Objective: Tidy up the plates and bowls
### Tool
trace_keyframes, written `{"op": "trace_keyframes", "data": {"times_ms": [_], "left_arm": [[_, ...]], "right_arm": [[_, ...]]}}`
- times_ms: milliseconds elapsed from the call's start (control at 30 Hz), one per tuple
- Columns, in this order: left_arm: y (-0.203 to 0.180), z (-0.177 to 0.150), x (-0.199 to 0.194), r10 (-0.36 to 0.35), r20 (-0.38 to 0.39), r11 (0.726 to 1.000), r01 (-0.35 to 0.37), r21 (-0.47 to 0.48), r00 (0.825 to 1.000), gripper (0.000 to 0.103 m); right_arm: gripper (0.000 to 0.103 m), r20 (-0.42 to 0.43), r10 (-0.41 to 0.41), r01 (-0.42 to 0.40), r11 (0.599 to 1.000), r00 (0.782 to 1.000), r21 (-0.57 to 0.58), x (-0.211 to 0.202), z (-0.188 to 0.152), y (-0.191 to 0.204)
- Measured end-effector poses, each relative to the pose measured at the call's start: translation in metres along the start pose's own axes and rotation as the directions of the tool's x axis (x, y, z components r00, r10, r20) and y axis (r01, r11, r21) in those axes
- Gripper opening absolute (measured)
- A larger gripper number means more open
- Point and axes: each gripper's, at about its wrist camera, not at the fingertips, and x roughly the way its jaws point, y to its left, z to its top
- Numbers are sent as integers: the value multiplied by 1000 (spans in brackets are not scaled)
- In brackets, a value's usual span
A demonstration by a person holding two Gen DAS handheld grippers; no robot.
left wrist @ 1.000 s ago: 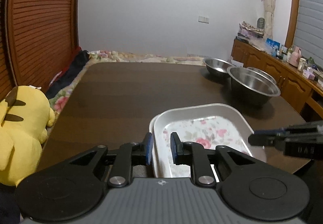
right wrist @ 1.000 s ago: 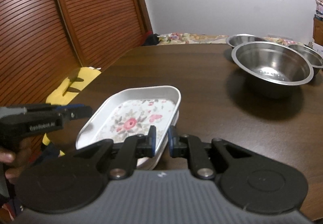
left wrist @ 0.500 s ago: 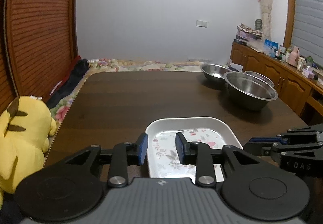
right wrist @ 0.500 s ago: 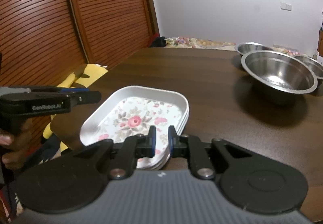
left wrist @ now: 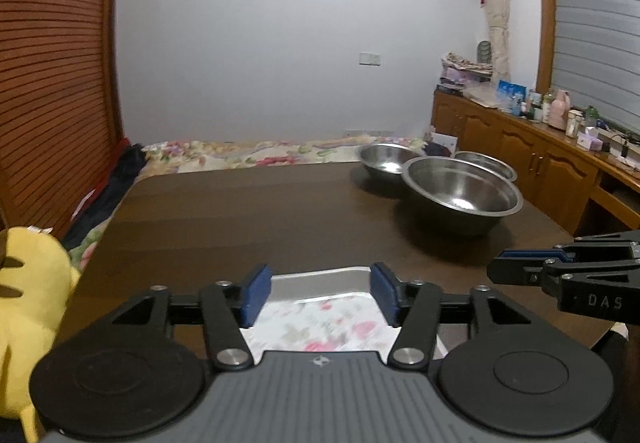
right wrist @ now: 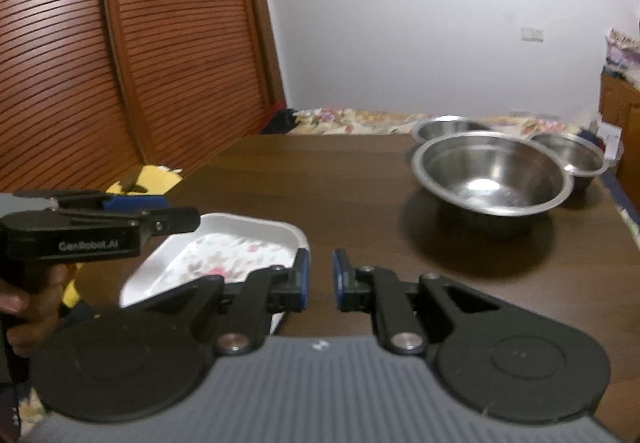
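Observation:
A stack of white rectangular plates with a flower print (left wrist: 320, 319) (right wrist: 224, 255) lies near the front edge of the dark wooden table (left wrist: 248, 219). My left gripper (left wrist: 320, 295) is open and empty, raised above the stack's near end. My right gripper (right wrist: 320, 279) is open by a narrow gap and empty, just off the stack's right corner. Three steel bowls stand at the far right: a large one (left wrist: 462, 191) (right wrist: 492, 179) in front, two smaller ones (left wrist: 386, 161) (left wrist: 486, 163) behind it.
A yellow plush toy (left wrist: 28, 307) sits off the table's left edge. Slatted wooden doors (right wrist: 120, 63) line the left wall. A wooden cabinet (left wrist: 536, 163) with bottles runs along the right. Bedding (left wrist: 248, 155) lies beyond the far edge.
Both grippers let go of the top plate, which now rests on the stack. The left jaws opened wide, the right ones slightly. Both grippers rose and drew back.

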Motion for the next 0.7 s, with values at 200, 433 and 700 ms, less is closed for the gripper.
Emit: {"op": "trace_keyframes", "data": {"times_ms": [200, 433, 700], "left_arm": [[-26, 12, 25, -69, 18, 997, 69, 21, 997, 72], [-58, 34, 57, -119, 19, 992, 118, 39, 993, 77], [-81, 47, 85, -119, 15, 992, 119, 41, 993, 79]], "right_arm": [[24, 42, -48, 49, 999, 998, -21, -5, 6, -33], [43, 142, -122, 124, 992, 982, -7, -8, 10, -67], [49, 211, -221, 236, 971, 952, -46, 5, 9, -94]]}}
